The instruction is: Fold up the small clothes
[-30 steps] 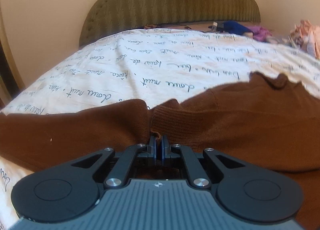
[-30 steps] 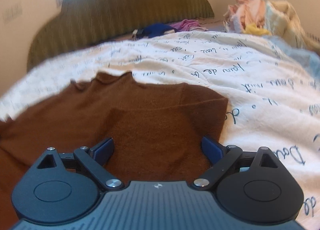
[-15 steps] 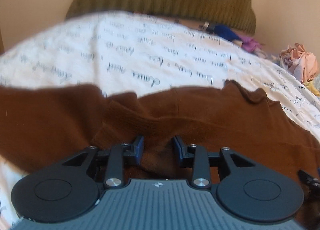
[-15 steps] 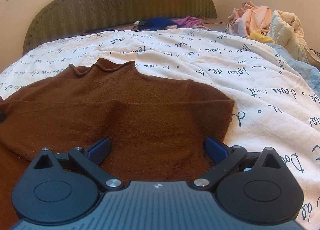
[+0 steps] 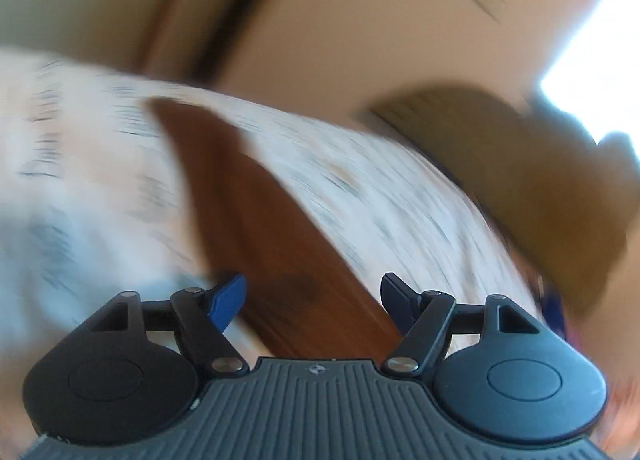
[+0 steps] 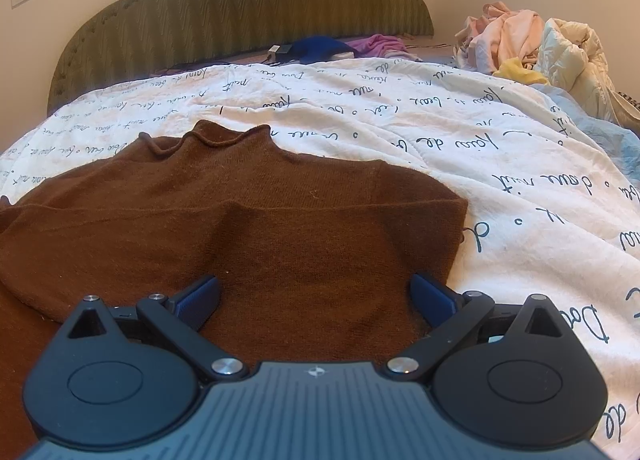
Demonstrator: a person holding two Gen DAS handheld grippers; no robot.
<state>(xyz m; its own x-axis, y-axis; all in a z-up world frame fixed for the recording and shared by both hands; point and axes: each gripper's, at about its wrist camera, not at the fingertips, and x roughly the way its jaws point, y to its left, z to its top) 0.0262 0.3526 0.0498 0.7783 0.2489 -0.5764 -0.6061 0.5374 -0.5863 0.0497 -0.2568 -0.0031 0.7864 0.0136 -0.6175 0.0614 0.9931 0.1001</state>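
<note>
A brown knit sweater (image 6: 248,227) lies flat on the white bedspread with script print (image 6: 460,139), its rolled collar toward the headboard and one sleeve folded across its body. My right gripper (image 6: 314,296) stands open low over the sweater's lower part, nothing between its fingers. The left wrist view is heavily blurred and tilted. There a long strip of the brown sweater (image 5: 256,227) runs away from my left gripper (image 5: 312,294), whose jaws are opening with the cloth lying below them, no pad pressing on it.
A green padded headboard (image 6: 256,7) closes the far end of the bed. Blue and purple garments (image 6: 332,47) lie by it, and a heap of pale clothes (image 6: 532,43) sits at the far right. A door frame (image 5: 224,7) and bright window (image 5: 592,71) show on the left.
My left gripper let go of the sleeve cuff, opened wide and swung sideways while rolling, so its view now faces the wall. The right gripper kept still and stayed open.
</note>
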